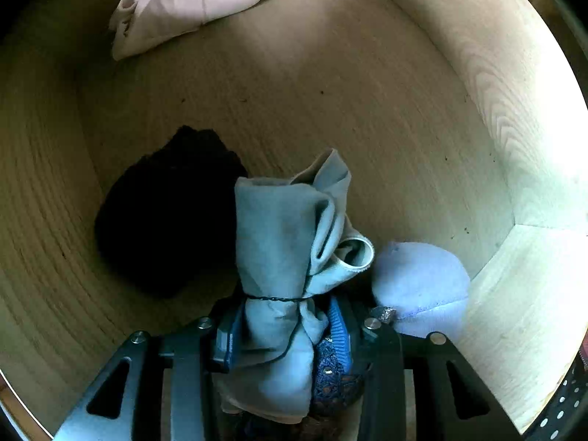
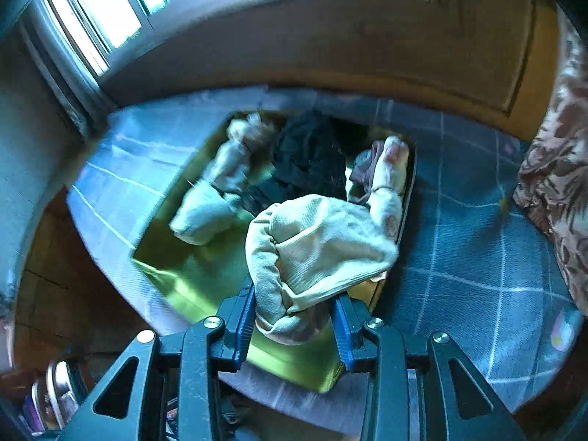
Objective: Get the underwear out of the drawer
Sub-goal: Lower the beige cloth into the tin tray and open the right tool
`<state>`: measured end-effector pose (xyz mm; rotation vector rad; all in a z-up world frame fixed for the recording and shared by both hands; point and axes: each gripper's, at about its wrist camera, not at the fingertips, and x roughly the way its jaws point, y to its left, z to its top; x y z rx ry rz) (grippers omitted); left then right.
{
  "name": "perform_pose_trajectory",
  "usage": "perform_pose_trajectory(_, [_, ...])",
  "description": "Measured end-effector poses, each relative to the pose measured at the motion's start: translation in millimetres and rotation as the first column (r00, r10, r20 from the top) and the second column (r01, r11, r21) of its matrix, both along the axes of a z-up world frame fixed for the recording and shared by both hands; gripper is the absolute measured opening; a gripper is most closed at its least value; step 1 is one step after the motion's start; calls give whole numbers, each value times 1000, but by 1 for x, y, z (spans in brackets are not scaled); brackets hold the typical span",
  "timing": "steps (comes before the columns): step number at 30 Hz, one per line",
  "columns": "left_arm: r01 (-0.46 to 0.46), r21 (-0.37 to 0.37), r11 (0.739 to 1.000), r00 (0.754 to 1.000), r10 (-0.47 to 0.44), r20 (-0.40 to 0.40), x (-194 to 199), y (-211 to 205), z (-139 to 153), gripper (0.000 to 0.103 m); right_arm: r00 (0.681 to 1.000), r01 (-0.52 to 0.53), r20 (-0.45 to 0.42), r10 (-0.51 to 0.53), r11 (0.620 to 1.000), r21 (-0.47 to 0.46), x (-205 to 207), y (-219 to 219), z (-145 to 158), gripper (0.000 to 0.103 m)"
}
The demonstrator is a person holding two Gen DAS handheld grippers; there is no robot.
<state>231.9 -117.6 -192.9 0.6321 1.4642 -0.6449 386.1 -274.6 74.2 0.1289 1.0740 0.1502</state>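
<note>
Inside a pale wooden drawer (image 1: pixel 488 84), the left gripper (image 1: pixel 283 330) points straight down, its blue pads (image 1: pixel 340 325) pinching a rolled grey-blue garment (image 1: pixel 286 242) tied round with a thin dark thread; a strip of dark blue lace (image 1: pixel 330 367) is caught between the pads alongside it. To the left of the roll a black bundle (image 1: pixel 165 217) lies on the drawer floor, touching the roll's edge in this view; to the right, a light blue rounded bundle (image 1: pixel 422 279) sits in the drawer's near corner, just beside the gripper's right finger. At the far end of the drawer, well apart from the rest, a pale pink folded piece (image 1: pixel 191 3) rests on the floor. In the right wrist view, the right gripper (image 2: pixel 294 327) is clamped on a cream ribbed piece of underwear (image 2: pixel 319 246), held in the air above a yellow-green tray (image 2: pixel 183 279) that sits on a blue checked cloth (image 2: pixel 477 257). The tray already holds, from left to right, a whitish tied roll (image 2: pixel 217 187), a black garment (image 2: pixel 308 154) and a pinkish-white tied roll (image 2: pixel 389 176) against its right wall. A bright window (image 2: pixel 106 11) stands at upper left, and patterned brown fabric (image 2: pixel 558 169) hangs at the right edge. The view is somewhat blurred.
</note>
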Motion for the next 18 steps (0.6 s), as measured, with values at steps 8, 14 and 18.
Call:
perform_pose_trajectory(8, [-1,0,1000,1000,1,1,0,-1,0,38,994,-34,-102,27,997,-70,2,19,-39,38])
perform_pose_trajectory(14, [5,5,1000,1000,-5,3,1,1,4,39,990,-18,-143,-5,987,-157,5,13,-58,39])
perform_pose_trajectory(18, [-2,0,1000,1000,2,-1,4,1,9,39,986,-48,-168,24,989,-143,0,13,-67,44])
